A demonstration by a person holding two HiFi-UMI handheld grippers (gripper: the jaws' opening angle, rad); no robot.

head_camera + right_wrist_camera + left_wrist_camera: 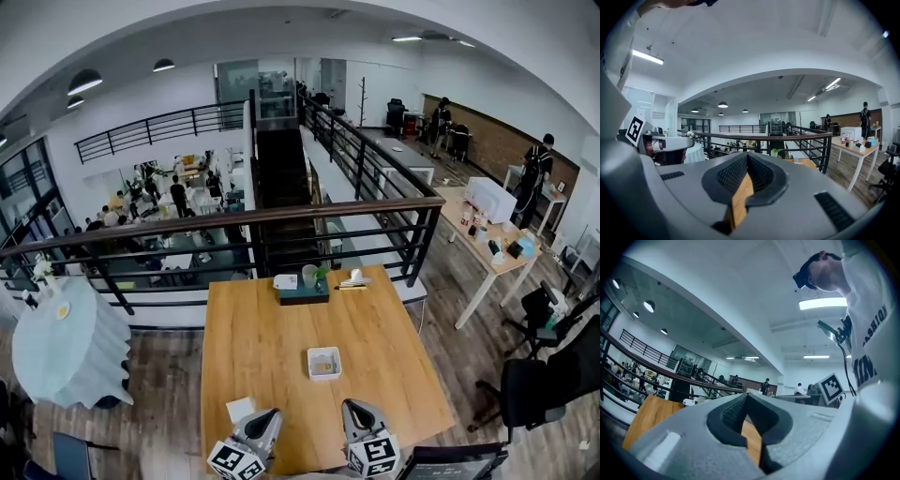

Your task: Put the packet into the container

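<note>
A small white square container (323,363) sits on the wooden table (281,347), a little right of its middle. A flat white packet (240,410) lies near the front left edge. My left gripper (271,413) hovers just right of the packet, shut and empty. My right gripper (352,407) is at the front edge, below and slightly right of the container, its jaws closed with nothing between them. In the left gripper view the left gripper (746,395) points up over the table and shows neither packet nor container. The right gripper (747,155) does the same in its own view.
A dark box (303,292) with a cup and small items stands at the table's far edge, against a black railing (281,225). Black office chairs (539,375) stand to the right. A round table with a pale cloth (66,347) is on the left.
</note>
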